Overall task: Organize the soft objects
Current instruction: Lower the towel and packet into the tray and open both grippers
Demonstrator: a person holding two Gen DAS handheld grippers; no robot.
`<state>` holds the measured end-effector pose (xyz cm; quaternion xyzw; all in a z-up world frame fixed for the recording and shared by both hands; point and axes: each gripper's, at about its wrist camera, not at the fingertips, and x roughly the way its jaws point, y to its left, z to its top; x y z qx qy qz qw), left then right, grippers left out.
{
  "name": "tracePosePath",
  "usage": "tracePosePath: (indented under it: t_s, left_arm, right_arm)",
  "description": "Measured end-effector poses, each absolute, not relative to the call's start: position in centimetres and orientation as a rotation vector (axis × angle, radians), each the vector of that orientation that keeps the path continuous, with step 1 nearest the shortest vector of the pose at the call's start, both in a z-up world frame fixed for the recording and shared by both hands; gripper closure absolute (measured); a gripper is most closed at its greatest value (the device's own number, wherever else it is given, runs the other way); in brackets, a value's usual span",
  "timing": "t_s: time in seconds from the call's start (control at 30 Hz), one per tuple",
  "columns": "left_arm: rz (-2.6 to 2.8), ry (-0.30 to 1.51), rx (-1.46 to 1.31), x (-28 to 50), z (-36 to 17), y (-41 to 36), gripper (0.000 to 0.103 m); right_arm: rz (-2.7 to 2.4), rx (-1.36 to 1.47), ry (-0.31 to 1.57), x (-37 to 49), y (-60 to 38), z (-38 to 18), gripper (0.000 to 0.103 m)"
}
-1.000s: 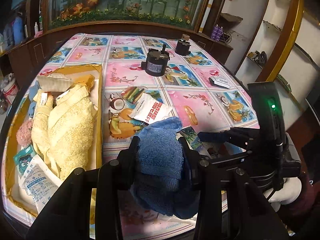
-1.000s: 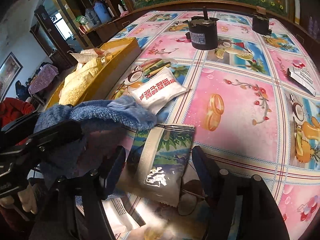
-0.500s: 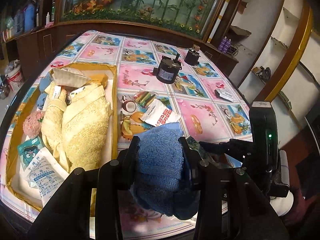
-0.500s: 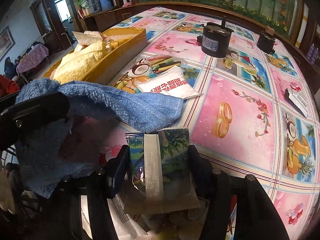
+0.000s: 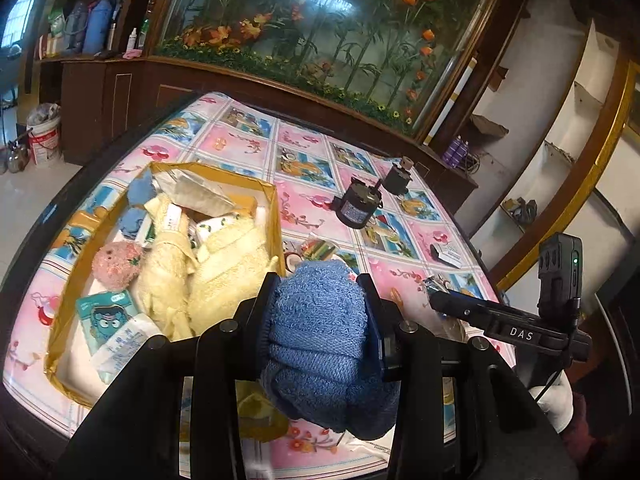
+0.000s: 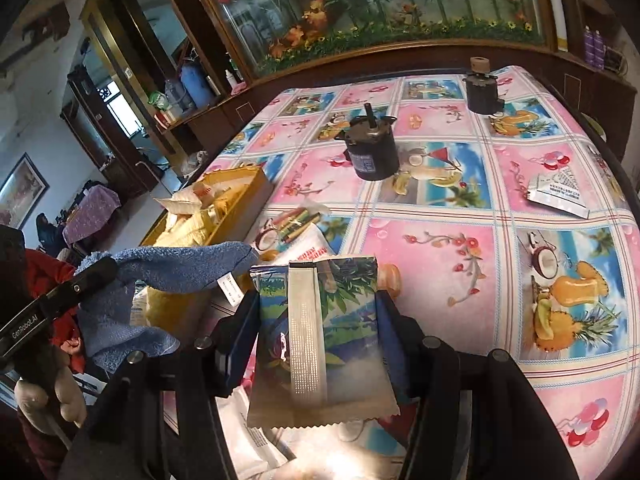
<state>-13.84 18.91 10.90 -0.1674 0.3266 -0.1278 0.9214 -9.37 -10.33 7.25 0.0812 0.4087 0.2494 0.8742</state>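
My left gripper (image 5: 320,292) is shut on a folded blue towel (image 5: 324,344) and holds it above the table's near edge, just right of the yellow box (image 5: 276,216). The towel also shows in the right wrist view (image 6: 172,268). The box holds yellow towels (image 5: 224,268), a pink plush (image 5: 116,266) and several packets. My right gripper (image 6: 316,312) is shut on a green and blue foil packet (image 6: 320,336), lifted off the table. The right gripper also shows in the left wrist view (image 5: 440,304).
A floral tablecloth (image 6: 432,248) covers the table. On it stand two black motors (image 6: 372,152) (image 6: 482,90). A white packet (image 6: 560,196) lies at the right, a crayon pack (image 6: 296,224) and a red-lettered packet (image 6: 312,248) near the box. More packets lie under my right gripper.
Both grippers have risen. The left one has carried the blue towel up and toward the box. The right one has closed on the foil packet and lifted it.
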Motion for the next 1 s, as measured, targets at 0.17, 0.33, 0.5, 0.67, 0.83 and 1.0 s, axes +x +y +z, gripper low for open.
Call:
tracePosePath:
  t_s: [0.17, 0.33, 0.5, 0.67, 0.83, 1.0]
  left_arm:
    - [-0.149, 0.624, -0.333, -14.6, 11.8, 23.0, 0.065]
    - [-0.04, 0.626, -0.34, -14.4, 11.0, 26.8, 0.065]
    - [0.091, 0.679, -0.296, -12.7, 8.6, 29.3, 0.063]
    - [0.135, 0.737, -0.301, -11.5, 6.4, 30.1, 0.061]
    - [0.126, 0.701, -0.383, -12.4, 6.8, 31.2, 0.059]
    - [0.15, 0.666, -0.448, -13.6, 7.6, 31.9, 0.058]
  right_arm:
    - [0.67, 0.129, 0.864, -9.4, -4.6, 8.3, 0.046]
    - [0.794, 0.058, 0.879, -9.7, 2.3, 8.8, 0.046]
    - [0.84, -0.035, 0.918, -9.7, 8.0, 7.3, 0.046]
    - [0.815, -0.09, 0.941, -9.6, 10.7, 5.3, 0.04]
    - [0.81, -0.096, 0.931, -9.6, 11.2, 5.4, 0.031]
    - [0.83, -0.034, 0.919, -9.8, 9.8, 6.2, 0.03]
